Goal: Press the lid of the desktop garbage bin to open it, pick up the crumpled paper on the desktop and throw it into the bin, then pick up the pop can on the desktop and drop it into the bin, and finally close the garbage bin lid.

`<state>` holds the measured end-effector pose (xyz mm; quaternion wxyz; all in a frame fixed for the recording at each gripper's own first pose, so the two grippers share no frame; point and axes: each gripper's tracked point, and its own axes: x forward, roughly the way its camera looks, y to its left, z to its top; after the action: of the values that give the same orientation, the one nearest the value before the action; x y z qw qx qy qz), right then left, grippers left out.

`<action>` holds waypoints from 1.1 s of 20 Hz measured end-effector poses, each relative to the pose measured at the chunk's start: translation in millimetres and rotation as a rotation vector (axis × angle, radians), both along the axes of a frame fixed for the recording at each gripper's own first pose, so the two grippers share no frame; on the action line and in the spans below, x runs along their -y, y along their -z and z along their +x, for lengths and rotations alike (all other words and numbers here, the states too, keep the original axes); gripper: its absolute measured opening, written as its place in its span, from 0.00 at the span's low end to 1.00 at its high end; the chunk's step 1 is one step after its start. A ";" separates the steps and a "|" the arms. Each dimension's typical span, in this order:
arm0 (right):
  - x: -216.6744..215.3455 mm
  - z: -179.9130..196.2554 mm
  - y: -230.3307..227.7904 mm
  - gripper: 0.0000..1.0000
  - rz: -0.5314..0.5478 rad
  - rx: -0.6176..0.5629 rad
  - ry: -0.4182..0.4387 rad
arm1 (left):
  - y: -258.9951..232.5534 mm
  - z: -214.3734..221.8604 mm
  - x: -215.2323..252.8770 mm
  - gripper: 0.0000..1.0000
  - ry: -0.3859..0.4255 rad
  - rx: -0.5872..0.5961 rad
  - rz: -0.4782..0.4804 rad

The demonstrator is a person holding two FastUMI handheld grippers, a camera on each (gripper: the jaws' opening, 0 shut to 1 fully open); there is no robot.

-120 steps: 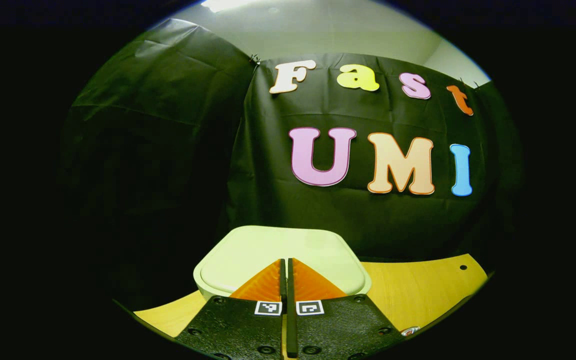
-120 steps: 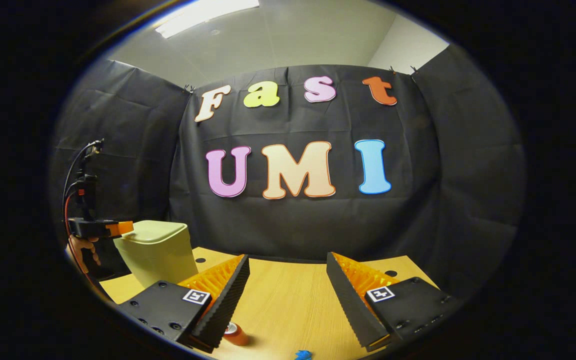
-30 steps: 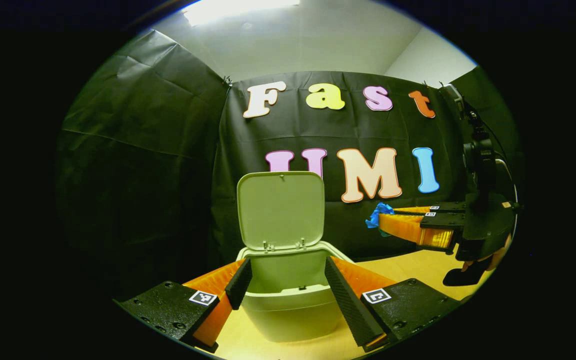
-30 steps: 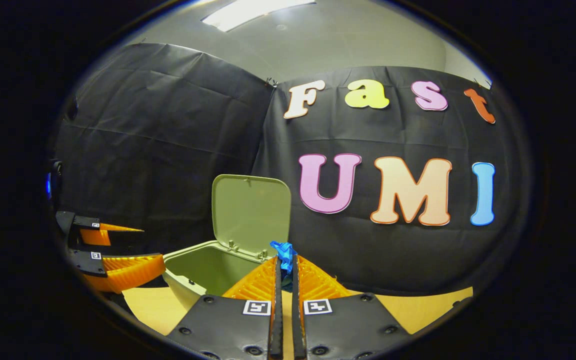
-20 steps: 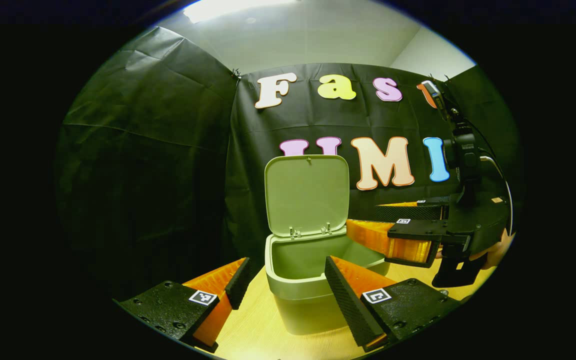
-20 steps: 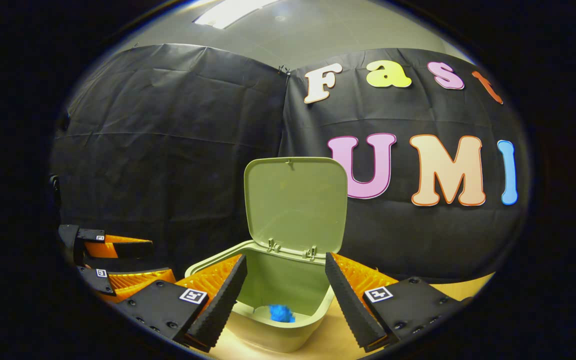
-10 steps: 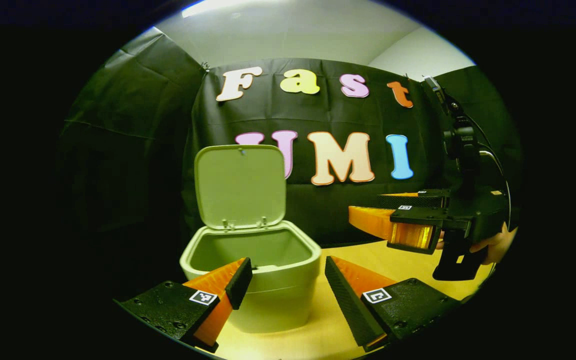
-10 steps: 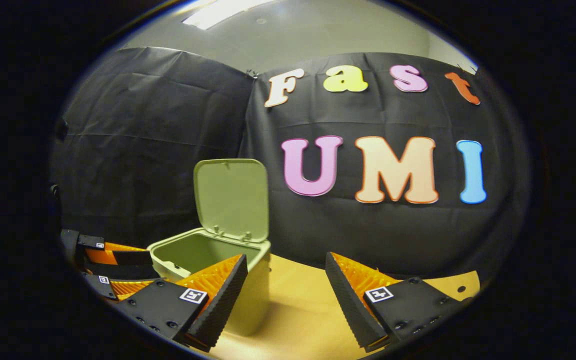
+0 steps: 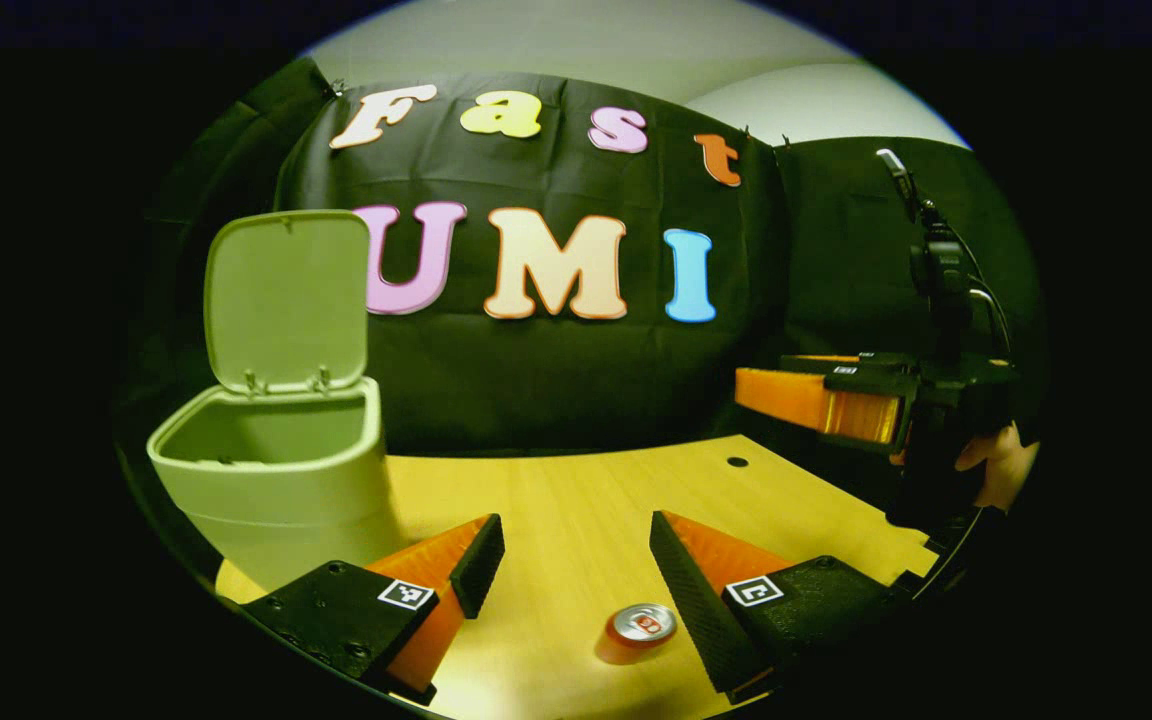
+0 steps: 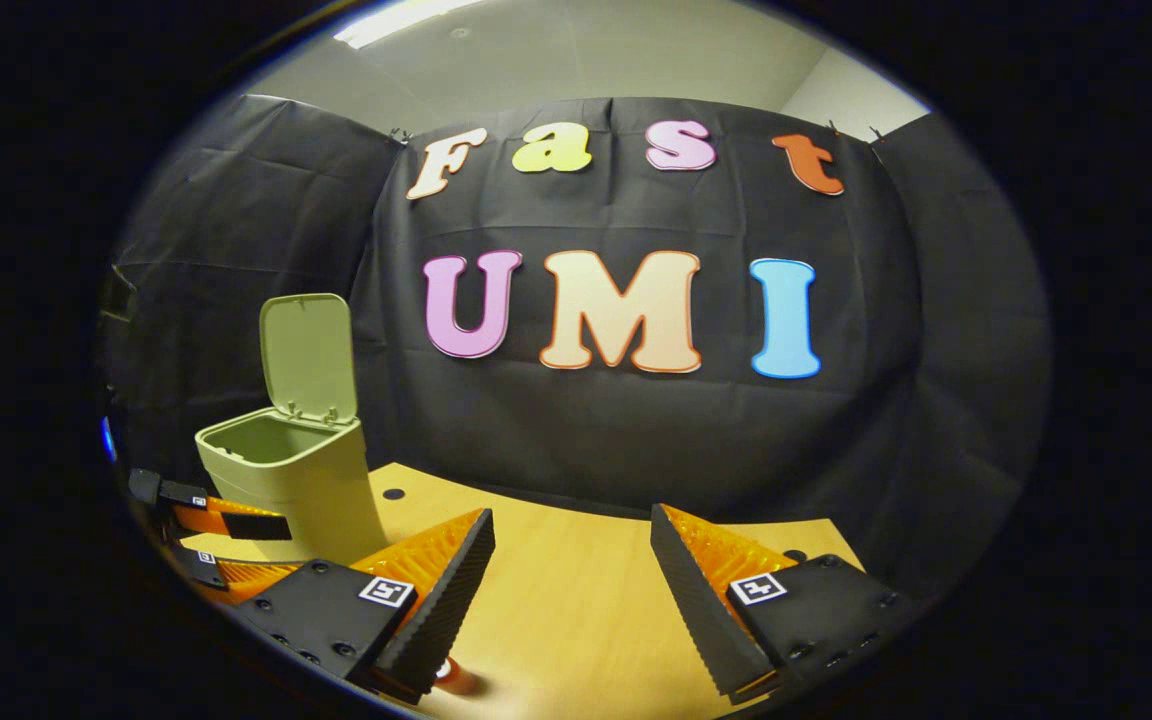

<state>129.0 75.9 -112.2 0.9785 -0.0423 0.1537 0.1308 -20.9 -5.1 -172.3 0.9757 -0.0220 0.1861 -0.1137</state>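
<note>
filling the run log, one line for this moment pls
bin: lid up | can: on table | left gripper: open, near can | right gripper: open

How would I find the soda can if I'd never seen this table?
Start at the wooden table, then look away from the pale green bin with its lid up, toward the near edge. The pop can stands there, just inside the left gripper's open fingers. It's the small orange thing with a shiny silver top.
</note>
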 end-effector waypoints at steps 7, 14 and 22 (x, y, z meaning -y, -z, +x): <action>79.3 -22.3 19.5 0.98 -0.043 -0.056 0.109 | 75.9 -12.3 49.1 0.90 0.077 -0.155 0.000; 115.4 -38.7 28.6 0.98 -0.038 -0.089 0.154 | 139.7 -21.9 60.0 0.92 0.064 -0.270 0.028; 130.2 -47.8 26.2 0.99 -0.045 -0.094 0.159 | 177.9 -22.7 48.0 0.90 0.014 -0.313 0.060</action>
<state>81.2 -54.3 -138.5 0.9763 -0.0459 0.2051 0.0509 -43.6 -53.2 -350.2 0.9342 -0.0089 0.3392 -0.1100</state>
